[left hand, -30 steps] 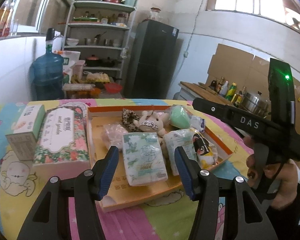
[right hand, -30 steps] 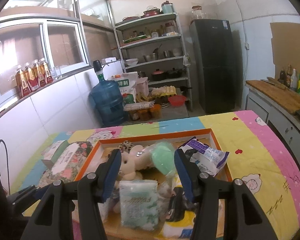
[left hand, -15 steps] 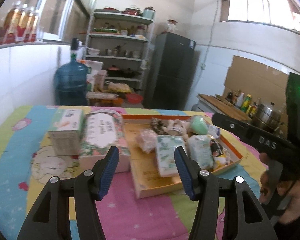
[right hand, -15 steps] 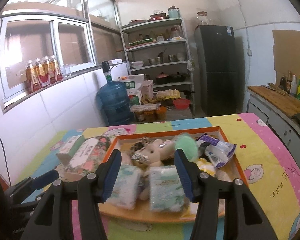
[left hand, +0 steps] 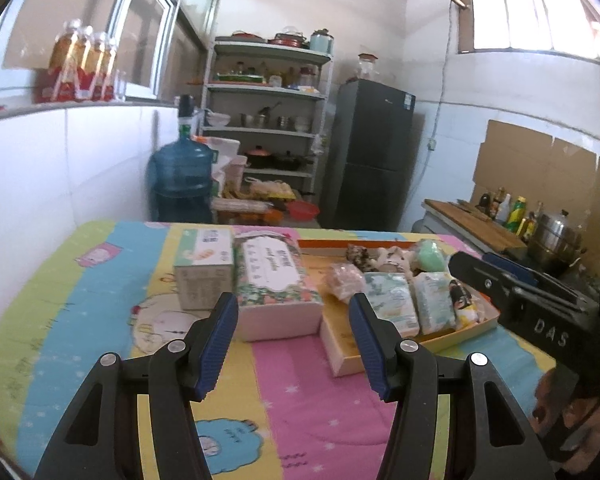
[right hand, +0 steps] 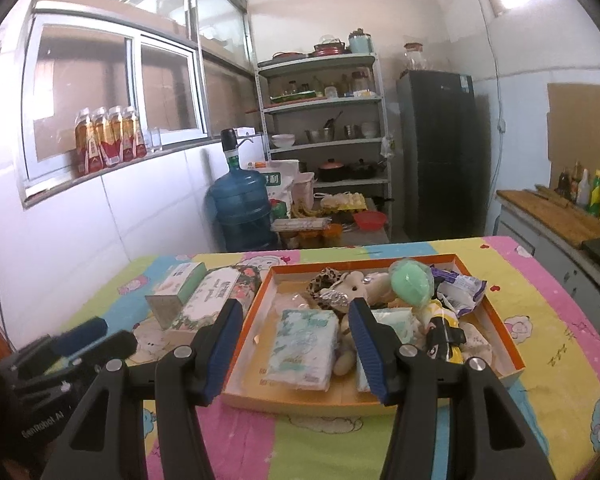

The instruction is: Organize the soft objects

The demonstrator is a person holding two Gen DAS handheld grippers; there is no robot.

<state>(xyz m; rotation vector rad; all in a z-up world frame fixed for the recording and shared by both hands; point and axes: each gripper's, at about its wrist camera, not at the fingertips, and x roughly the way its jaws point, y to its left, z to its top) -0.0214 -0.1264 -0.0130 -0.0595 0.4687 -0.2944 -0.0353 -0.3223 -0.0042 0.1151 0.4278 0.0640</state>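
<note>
Cardboard tray (right hand: 512, 354) matt orange; tissue packs (right hand: 305, 346) glossy plastic wrap; tablecloth (left hand: 312, 408) printed cloth.

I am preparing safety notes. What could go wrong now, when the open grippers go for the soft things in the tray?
1. The tissue packs lie tight against the plush toy; the right gripper may pinch two things together.
2. The shallow tray may slide or tip if snagged.

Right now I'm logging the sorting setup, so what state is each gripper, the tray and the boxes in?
left gripper: open, empty, above the table.
right gripper: open, empty.
orange tray: uncovered, filled with soft items.
floral tissue box: lying outside, against the tray.
green-white box: standing beside it.
</note>
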